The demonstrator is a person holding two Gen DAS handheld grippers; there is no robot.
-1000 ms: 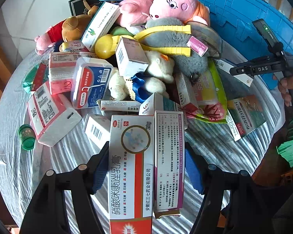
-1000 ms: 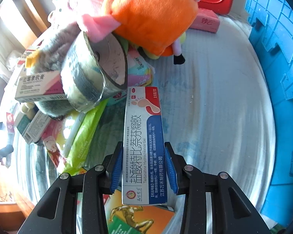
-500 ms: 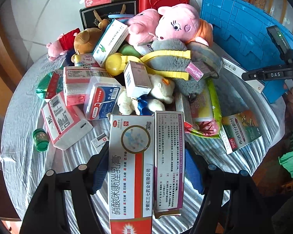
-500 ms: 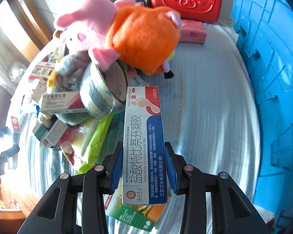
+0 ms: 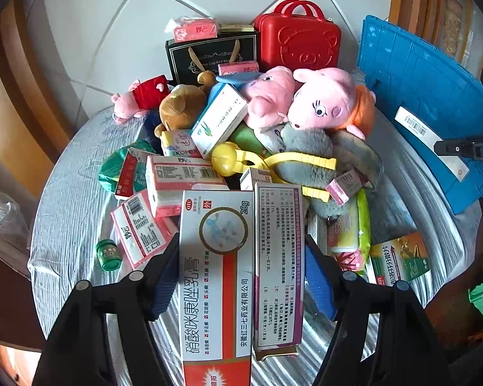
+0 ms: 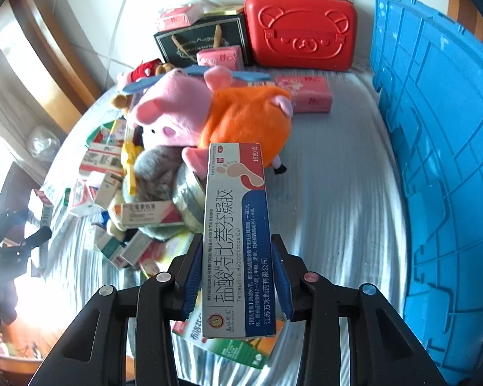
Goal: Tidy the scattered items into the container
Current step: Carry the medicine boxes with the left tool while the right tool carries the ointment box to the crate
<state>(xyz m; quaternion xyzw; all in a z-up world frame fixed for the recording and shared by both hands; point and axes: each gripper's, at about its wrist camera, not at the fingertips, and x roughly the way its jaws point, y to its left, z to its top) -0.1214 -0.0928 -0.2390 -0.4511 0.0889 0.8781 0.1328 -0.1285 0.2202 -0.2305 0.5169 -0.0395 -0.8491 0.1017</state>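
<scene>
The white-and-red ointment box (image 5: 215, 276) runs off the bottom edge of the left wrist view, its lower print cut away; the purple-edged box (image 5: 278, 270) beside it carries print too small to read; the blue crate (image 6: 434, 148) is cropped by the right edge in the right wrist view, its inside unseen; the green-and-orange box (image 6: 228, 344) lies mostly hidden under the foot-cream box (image 6: 236, 234); a glare washes out the lower left corner there

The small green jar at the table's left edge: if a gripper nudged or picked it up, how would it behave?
The small green jar looks rigid, so it probably won't deform. It lies tilted on the wrinkled tablecloth; being round, it may roll when pushed. Its smooth, short body could slip between gripper pads.
</scene>
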